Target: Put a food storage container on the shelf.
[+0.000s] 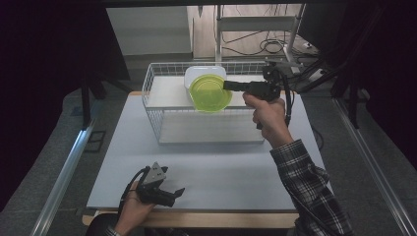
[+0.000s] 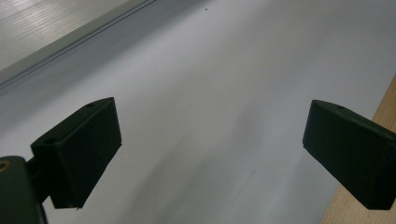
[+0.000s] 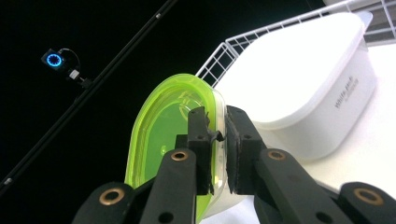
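Nearest me, at the table's near edge, my left gripper point(image 1: 169, 193) rests low over the bare grey tabletop point(image 1: 211, 167), held in the left hand point(image 1: 132, 210) with its jaws spread wide and nothing between them. Its own view has the pale surface running away between the two pads, with the wooden table edge point(image 2: 385, 112) just beside the right pad. I have open room all across the near half of the table, from that gripper up to the wire basket point(image 1: 152, 118).

My right gripper point(image 1: 227, 85) reaches in over the basket's right side, arm stretched forward in a plaid sleeve point(image 1: 307, 184), the hand point(image 1: 265, 115) gripping the handle from below and the jaws pointing left. They are closed on the rim of a lime-green lid point(image 1: 209, 92), which is tipped up on edge, its face turned toward me in the high view. In the right gripper view the lid point(image 3: 163, 135) has an oval shape, its long axis running upward and away from the jaws. It sits just in front of a white plastic container point(image 1: 202, 73) standing inside the basket, close to the far wire wall; whether lid and container touch I cannot tell.
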A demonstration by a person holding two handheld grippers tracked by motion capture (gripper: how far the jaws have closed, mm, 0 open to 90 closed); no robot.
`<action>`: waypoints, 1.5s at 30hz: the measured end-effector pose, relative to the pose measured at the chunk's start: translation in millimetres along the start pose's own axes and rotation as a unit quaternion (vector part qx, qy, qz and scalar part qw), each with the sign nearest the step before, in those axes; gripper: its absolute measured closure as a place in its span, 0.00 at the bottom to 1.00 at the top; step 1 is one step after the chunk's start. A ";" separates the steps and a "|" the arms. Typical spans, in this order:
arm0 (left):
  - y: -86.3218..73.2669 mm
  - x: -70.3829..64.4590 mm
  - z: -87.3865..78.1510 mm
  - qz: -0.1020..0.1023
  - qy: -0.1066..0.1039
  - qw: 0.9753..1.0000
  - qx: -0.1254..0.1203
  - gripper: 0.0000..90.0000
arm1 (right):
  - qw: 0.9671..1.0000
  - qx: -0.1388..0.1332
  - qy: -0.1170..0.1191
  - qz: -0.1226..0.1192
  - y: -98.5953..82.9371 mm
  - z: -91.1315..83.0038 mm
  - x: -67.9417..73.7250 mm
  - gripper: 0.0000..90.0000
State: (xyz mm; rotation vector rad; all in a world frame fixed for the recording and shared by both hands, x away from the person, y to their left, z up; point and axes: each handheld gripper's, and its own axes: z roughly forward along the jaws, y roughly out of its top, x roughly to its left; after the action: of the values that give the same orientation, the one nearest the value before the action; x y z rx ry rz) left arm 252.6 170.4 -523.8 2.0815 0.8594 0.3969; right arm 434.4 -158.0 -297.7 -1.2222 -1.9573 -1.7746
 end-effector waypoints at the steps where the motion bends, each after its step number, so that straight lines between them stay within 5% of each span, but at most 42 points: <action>1: 0.0 0.0 -0.1 0.000 0.000 1.000 0.000 0.05 | 1.000 -0.002 -0.001 -0.001 1.4 0.8 0.8 0.90; 14: -0.1 0.1 -0.4 0.001 -0.001 1.000 -0.001 0.05 | 1.000 -0.024 -0.005 -0.003 23.9 7.3 11.3 0.90; 24: -0.1 0.2 -0.5 0.002 -0.002 1.000 0.002 0.05 | 0.998 -0.046 -0.031 -0.004 40.9 13.9 16.7 0.90; 45: -0.3 -0.4 -0.2 0.003 -0.005 1.000 0.003 0.05 | 0.991 -0.069 -0.118 0.006 53.1 41.3 10.7 0.89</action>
State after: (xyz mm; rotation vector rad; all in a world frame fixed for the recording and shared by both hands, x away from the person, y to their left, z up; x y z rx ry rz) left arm 252.1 170.4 -523.9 2.0900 0.8485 0.3877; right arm 479.2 -120.5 -262.7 -1.5506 -1.9711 -1.8595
